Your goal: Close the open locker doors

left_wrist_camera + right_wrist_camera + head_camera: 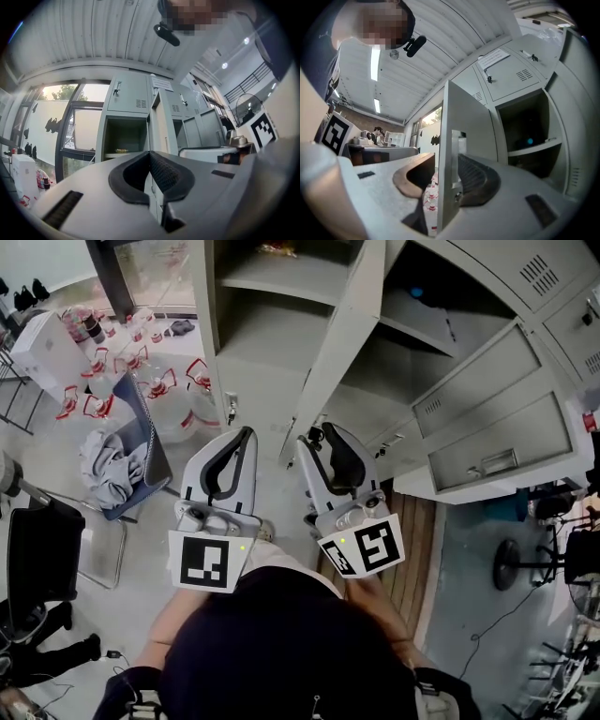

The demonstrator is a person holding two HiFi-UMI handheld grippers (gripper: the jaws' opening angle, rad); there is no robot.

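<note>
Grey lockers fill the top of the head view. One tall locker door (342, 343) stands open, edge-on towards me, between two open compartments (272, 324). My right gripper (317, 437) straddles that door's edge (464, 122). Its jaws are open: the right pad lies near the door's latch plate, and a gap shows at the left pad. My left gripper (246, 434) hangs left of the door, shut and empty, with the pad tips meeting (150, 154). In the left gripper view the door (161, 122) rises just ahead beside an open compartment (124, 136).
More grey doors with vents (469, 395) stand out to the right. Bottles with red labels (141, 371) and a white box (47, 348) crowd the floor on the left, with a chair holding cloth (117, 470). A wooden platform (417, 549) and a fan (525, 568) lie on the right.
</note>
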